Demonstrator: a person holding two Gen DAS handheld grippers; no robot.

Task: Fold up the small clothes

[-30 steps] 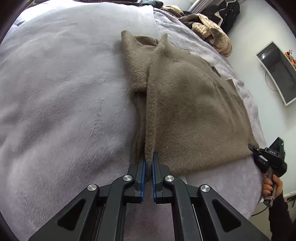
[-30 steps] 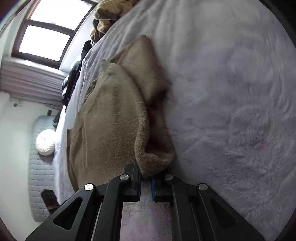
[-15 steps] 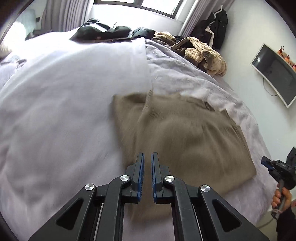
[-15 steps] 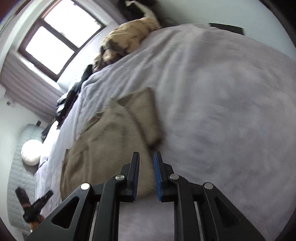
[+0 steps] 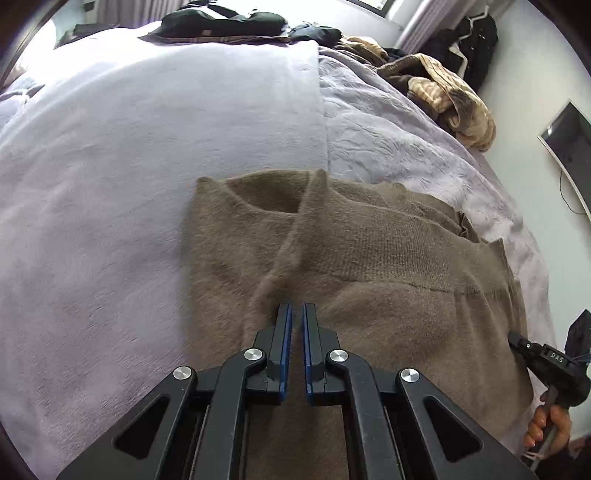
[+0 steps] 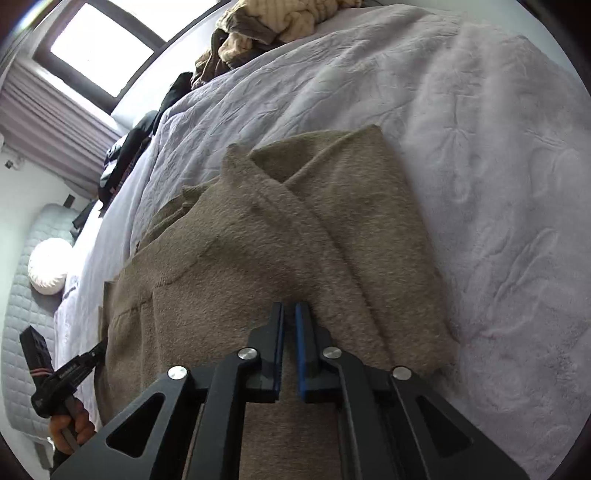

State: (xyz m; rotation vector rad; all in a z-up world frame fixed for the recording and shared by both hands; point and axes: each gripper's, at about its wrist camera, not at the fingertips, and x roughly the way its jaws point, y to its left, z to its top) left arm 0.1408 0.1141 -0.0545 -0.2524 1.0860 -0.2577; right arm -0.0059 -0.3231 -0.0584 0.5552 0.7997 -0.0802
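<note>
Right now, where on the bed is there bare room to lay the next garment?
Free: the fleece blanket left of the brown sweater, and the quilted cover on its other side. Crowded: the bed's far end, with the tan clothes pile and dark clothes.

Black claw (image 5: pixel 296 314), blue pads (image 5: pixel 284 347) (silver screws (image 5: pixel 251 355)).

The sweater's (image 5: pixel 369 266) near hem is lying hidden behind each gripper's black arms. The wall screen (image 5: pixel 570 147) is running off the picture's right edge. The hand (image 6: pixel 70 424) is showing only partly at the rim.
</note>
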